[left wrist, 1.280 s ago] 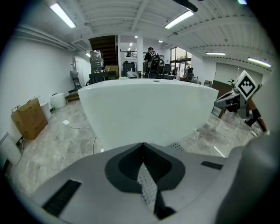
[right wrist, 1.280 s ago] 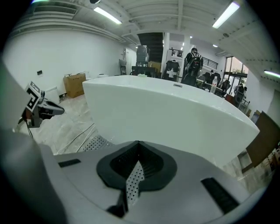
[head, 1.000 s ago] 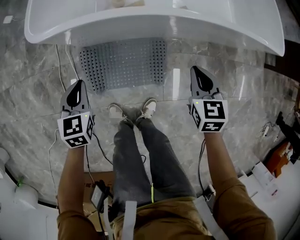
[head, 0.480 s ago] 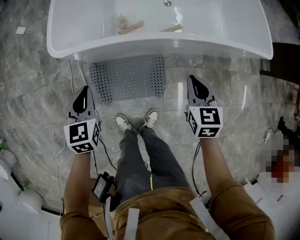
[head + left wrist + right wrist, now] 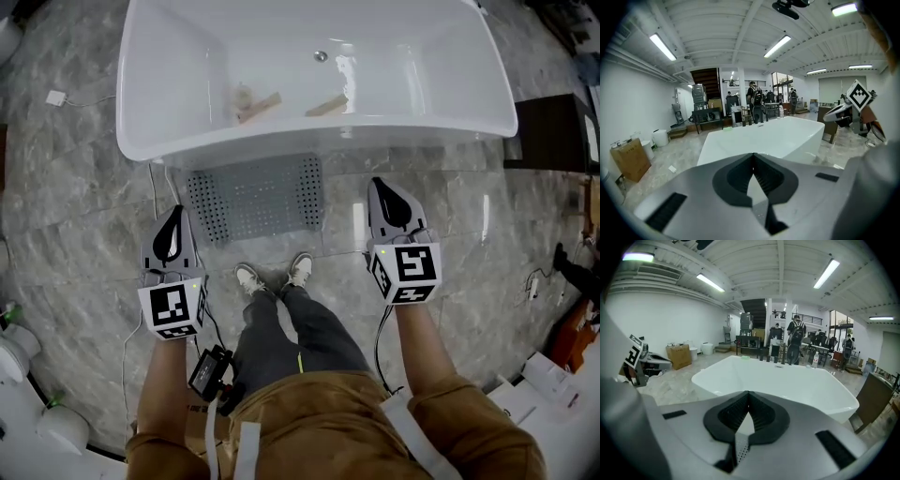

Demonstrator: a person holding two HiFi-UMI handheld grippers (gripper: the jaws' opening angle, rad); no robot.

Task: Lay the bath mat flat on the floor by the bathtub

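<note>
Lying of the bath mat (image 5: 255, 195): spread flat on the floor (image 5: 75, 216), its long far edge tucked just under the bathtub (image 5: 319, 141) rim, with no fold or curled corner visible in the head view.
Left gripper (image 5: 173, 217): held above the floor to the left of the mat's near corner, clear of it. Its own view shows the jaw tips meeting with nothing clamped between them.
Right gripper (image 5: 382, 187): held to the right of the mat's right end, likewise clear. Its jaw tips are together and empty, with only floor and tub showing past them.
Person: stands with shoes (image 5: 251, 277) near the mat's near edge but not on it, with a gripper on either side of the body.
Tub contents: a couple of small wooden pieces (image 5: 258, 105) lie on the tub bottom, apart from the mat.
Step in hand: by the look of it, none on the mat itself, which already lies as the task sentence asks. That fits a laying just finished or a mat simply resting there, and one moment cannot settle which.
Next move: the mat appears to call for no further smoothing or shifting, and neither tool is placed to take hold of it.
</note>
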